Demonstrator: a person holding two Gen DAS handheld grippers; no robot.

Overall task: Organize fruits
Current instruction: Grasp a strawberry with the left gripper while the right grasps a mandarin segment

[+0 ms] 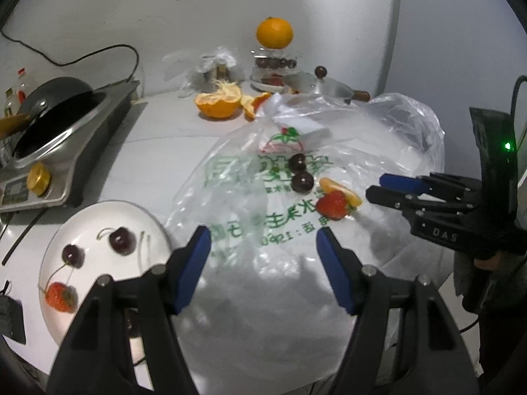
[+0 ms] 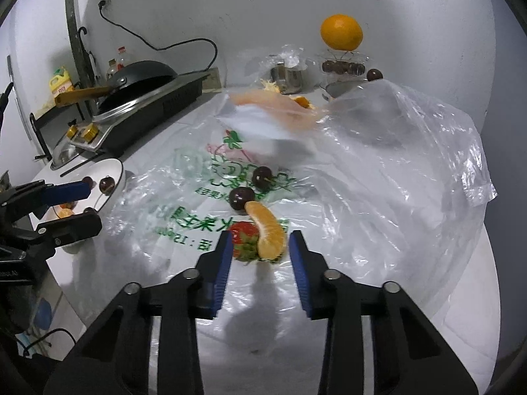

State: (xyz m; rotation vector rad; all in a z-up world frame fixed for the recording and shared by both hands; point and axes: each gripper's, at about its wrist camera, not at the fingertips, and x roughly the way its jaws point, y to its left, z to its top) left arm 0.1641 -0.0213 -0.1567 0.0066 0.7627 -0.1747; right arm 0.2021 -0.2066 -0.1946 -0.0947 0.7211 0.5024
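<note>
On a clear plastic bag (image 1: 263, 217) with green print lie two dark cherries (image 1: 302, 182), an orange segment (image 1: 341, 191) and a strawberry (image 1: 333, 205). My right gripper (image 2: 260, 247) is open, its blue pads either side of the strawberry (image 2: 242, 240) and orange segment (image 2: 268, 233); cherries (image 2: 242, 197) lie just beyond. My left gripper (image 1: 263, 247) is open and empty above the bag, next to a white plate (image 1: 85, 220) holding two cherries (image 1: 122, 240) and a strawberry (image 1: 61, 296). The right gripper shows in the left wrist view (image 1: 382, 187).
An induction cooker with a black pan (image 1: 56, 112) stands at the left. A half-peeled orange (image 1: 219, 102), a tiered fruit stand topped by an orange (image 1: 274, 33), a metal lid (image 1: 326, 87) and wrapped jars (image 1: 217, 69) stand at the back wall.
</note>
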